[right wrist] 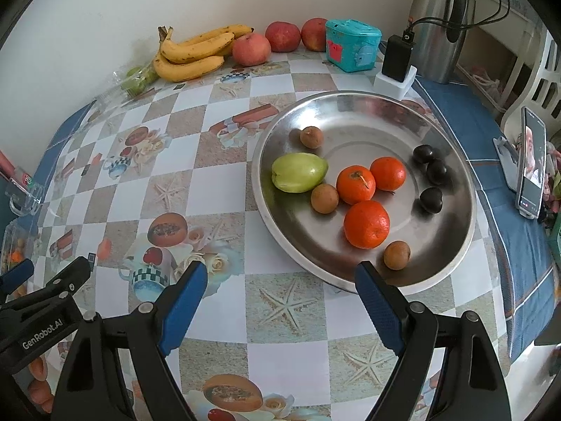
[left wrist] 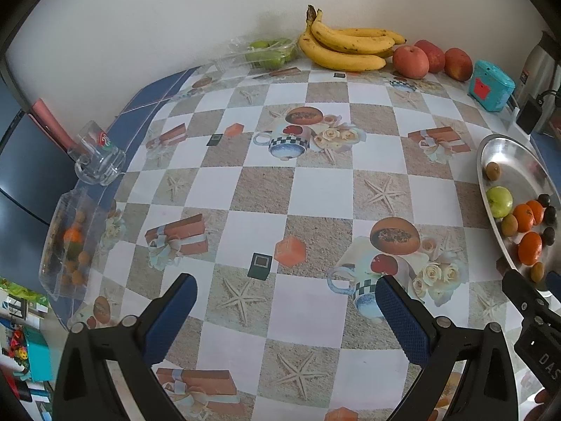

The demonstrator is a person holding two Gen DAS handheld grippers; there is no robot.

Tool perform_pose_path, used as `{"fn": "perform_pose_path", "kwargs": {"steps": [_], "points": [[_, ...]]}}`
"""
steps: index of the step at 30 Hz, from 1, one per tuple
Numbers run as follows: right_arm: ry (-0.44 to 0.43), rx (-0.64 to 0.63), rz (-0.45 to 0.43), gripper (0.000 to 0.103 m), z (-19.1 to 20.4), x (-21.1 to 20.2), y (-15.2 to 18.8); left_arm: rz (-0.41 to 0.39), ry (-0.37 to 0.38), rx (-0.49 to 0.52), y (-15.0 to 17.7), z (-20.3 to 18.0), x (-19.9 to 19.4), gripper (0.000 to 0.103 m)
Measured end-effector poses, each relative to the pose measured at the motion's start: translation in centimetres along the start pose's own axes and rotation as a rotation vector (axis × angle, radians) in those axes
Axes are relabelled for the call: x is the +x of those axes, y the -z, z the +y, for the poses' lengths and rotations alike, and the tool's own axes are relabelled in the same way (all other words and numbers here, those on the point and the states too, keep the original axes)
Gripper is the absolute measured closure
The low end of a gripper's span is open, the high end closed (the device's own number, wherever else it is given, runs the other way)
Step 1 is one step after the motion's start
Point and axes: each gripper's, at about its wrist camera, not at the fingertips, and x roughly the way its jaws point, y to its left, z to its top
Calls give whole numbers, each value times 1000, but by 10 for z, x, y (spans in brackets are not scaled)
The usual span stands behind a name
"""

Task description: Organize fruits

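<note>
Both grippers hung over the patterned tablecloth (right wrist: 224, 210) with nothing between their fingers: the right gripper (right wrist: 282, 282) stood with its blue-padded jaws wide apart just short of the near rim of the steel dish (right wrist: 466, 210), and the left gripper (left wrist: 285, 293) was likewise spread open over bare cloth, well to the left of that dish. Inside the dish lay three oranges (right wrist: 366, 224) clustered near the middle, a green fruit (right wrist: 298, 172) touching the left wall, three small brown fruits (right wrist: 324, 198) scattered from the far left to the near rim, and three dark fruits (right wrist: 432, 199) toward the right side. Beyond the dish, against the wall, a bunch of bananas (right wrist: 191, 54) rested beside three red apples (right wrist: 251, 49), with a clear packet of green fruit (right wrist: 136, 80) to the left of the bananas. A teal box (right wrist: 352, 45) stood behind the dish, a black charger on a white block (right wrist: 396, 61) just beyond the far rim, and a steel flask (right wrist: 438, 24) further back to the right. A phone on a stand (right wrist: 531, 165) stood to the right of the dish on the blue cloth. Far to the left of the dish, at the table edge, sat a glass mug (left wrist: 100, 156) and a clear plastic box of mixed fruit (left wrist: 70, 238).
</note>
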Motion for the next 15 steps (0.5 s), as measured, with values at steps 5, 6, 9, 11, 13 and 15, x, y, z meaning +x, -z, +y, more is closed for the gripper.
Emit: {"fn": "perform_pose_path", "kwargs": {"steps": [5,6,9,11,13,15], "points": [[0,1,4,16,-1,1,0,5,8,-3,0,0,1,0],[0,1,5,16,-1,1,0,5,8,-1,0,0,1,0],[0,1,4,16,-1,1,0,4,9,3,1,-2,1,0],[1,2,5,16,-1,2,0,5,10,4,1,-2,1,0],[1,2,7,16,-1,2,0,7,10,3,0,-2,1,0],[1,3,9,16,-1,2,0,8,10,1,0,-2,1,0]]}}
